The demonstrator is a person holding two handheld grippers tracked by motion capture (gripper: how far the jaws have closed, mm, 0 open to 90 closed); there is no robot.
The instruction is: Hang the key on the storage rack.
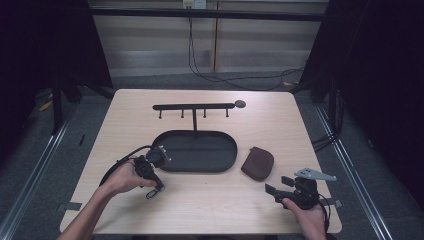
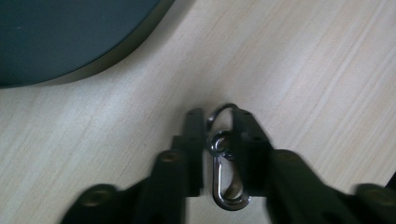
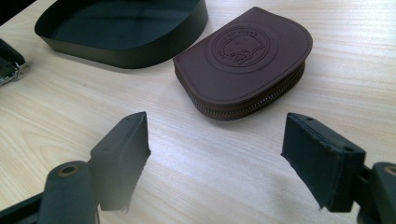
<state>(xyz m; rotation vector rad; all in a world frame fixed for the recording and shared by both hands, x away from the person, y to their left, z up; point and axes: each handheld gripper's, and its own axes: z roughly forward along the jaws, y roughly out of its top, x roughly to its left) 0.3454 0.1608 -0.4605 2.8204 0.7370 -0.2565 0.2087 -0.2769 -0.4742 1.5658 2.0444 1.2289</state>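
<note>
While left gripper (image 2: pixel 218 154) jaws clench the metal clasp (image 2: pixel 225 173) on desk (image 2: pixel 303 70), right gripper (image 3: pixel 215 158) jaws released; thin clasp could slip if lifted w/ shallow bite.

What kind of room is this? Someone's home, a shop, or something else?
Most likely a lab or recording booth, not a home. A bare wooden table stands between dark curtains, a cable trails across the floor from a wall socket, and a person holds a camera-bearing tool in each hand.
</note>
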